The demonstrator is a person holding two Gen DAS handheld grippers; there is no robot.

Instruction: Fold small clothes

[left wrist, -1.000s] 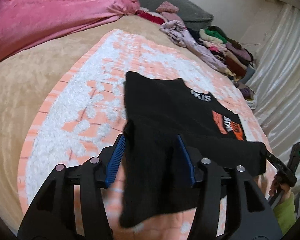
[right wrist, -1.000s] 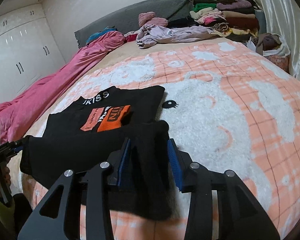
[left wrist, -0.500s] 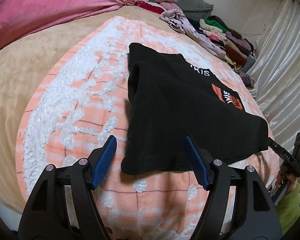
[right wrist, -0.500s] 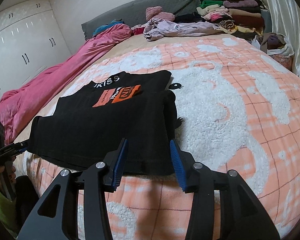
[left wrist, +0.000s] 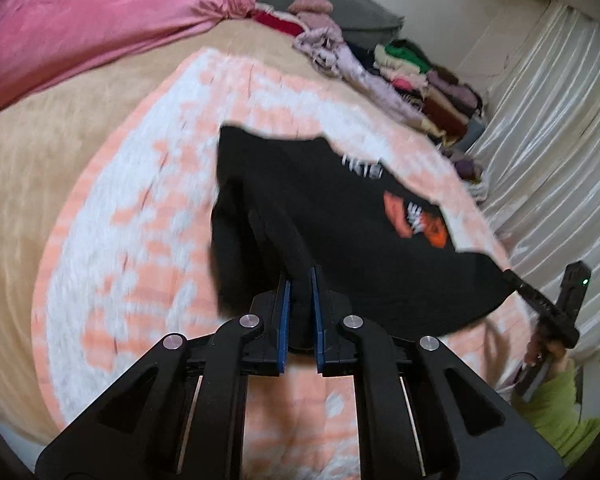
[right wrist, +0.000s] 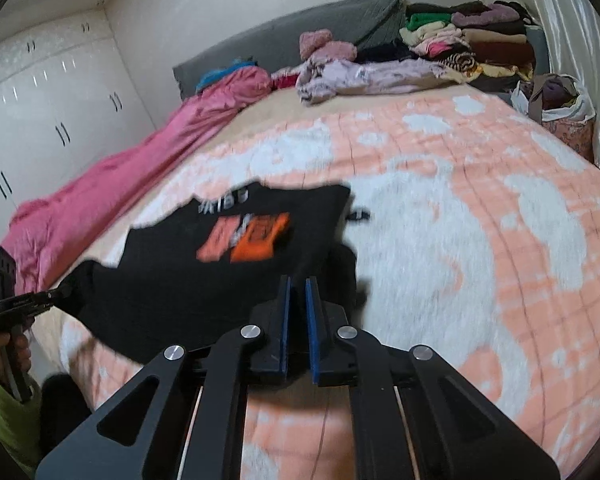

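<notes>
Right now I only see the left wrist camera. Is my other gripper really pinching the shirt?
Observer: Yes. In the right wrist view the right gripper is shut on the shirt; its jaws have just been closing, with black cloth between the blue pads.
Operator: What's way over on the left there?
Observer: A white wardrobe with dark handles, beyond the pink quilt. Your view doesn't show it.

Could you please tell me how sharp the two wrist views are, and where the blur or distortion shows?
Left wrist view: the black T-shirt with orange print and the peach-and-white fluffy blanket are motion-smeared, the left tool stays crisp; right wrist view: the same smear, with the right tool sharp; both are fisheye-bent with dark corners.
</notes>
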